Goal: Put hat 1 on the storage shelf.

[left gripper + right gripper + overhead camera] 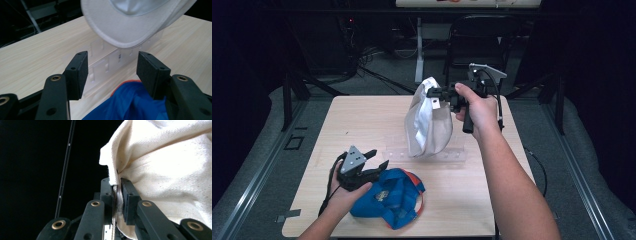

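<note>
Fingers (126, 195) of the right gripper (438, 93) are seen clamped on a fold of the cream cap (428, 122), which is held up above the far half of the table (362, 120) by a raised, extended right forearm. Soft woven cloth with a paler lining is shown, its curved brim hanging down over a clear plastic rack (424, 152). Nearer than the rack, the left gripper (374, 159) is held low in the left hand (347, 192), its fingers (79, 68) spread apart with nothing between them, just above the crumpled blue cap (389, 197) with an orange edge. Bare pale wood is left open to the left of the rack.
</note>
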{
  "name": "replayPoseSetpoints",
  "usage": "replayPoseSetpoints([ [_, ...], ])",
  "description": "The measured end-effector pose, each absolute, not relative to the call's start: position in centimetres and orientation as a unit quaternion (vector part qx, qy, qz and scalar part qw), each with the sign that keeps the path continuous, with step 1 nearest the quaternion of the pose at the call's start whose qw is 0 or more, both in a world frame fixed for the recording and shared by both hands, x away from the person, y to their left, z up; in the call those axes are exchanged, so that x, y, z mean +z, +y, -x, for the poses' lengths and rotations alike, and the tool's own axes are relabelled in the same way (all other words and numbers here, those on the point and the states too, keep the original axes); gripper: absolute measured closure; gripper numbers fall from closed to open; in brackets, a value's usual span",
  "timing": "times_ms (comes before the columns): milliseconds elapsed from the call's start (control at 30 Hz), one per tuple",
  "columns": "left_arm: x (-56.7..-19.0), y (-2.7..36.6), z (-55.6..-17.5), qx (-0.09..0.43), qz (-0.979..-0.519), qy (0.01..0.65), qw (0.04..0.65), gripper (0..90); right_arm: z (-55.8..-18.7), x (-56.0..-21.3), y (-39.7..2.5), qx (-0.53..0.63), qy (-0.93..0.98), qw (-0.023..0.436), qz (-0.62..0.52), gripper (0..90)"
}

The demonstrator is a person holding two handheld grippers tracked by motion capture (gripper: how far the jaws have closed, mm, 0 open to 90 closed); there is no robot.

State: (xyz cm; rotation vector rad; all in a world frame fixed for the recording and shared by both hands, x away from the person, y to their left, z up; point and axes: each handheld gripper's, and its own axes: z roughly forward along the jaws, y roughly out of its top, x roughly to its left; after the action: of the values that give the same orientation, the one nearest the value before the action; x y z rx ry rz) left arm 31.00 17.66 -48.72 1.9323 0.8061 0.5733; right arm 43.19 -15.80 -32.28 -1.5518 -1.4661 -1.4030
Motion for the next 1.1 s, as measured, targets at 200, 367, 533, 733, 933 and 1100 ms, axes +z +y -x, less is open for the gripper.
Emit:
replayPoseSetpoints([
  [200,-48.9,15.5,-31.4,0.229,-0.800,0.319,0.454,42.6,-43.3,-32.3,-15.4,-0.527,-0.548,0.288,0.582,81.9],
  [367,-48.9,13.3,-31.7,0.231,-0.810,0.302,0.447,42.6,-43.3,-32.3,-15.2,-0.528,-0.548,0.289,0.581,81.9],
  [533,-49.2,11.2,-31.9,0.236,-0.819,0.283,0.439,42.6,-43.2,-32.4,-15.0,-0.528,-0.550,0.291,0.578,81.9],
  [733,-49.8,9.3,-32.6,0.254,-0.820,0.284,0.428,42.6,-43.1,-32.5,-14.7,-0.529,-0.551,0.292,0.576,81.9],
  [933,-49.6,9.2,-33.1,0.263,-0.815,0.295,0.423,61.6,-43.0,-32.4,-14.7,-0.528,-0.553,0.297,0.572,81.9],
  [1100,-48.8,10.7,-33.4,0.258,-0.814,0.295,0.430,77.0,-42.8,-32.4,-14.9,-0.528,-0.554,0.300,0.570,81.9],
])
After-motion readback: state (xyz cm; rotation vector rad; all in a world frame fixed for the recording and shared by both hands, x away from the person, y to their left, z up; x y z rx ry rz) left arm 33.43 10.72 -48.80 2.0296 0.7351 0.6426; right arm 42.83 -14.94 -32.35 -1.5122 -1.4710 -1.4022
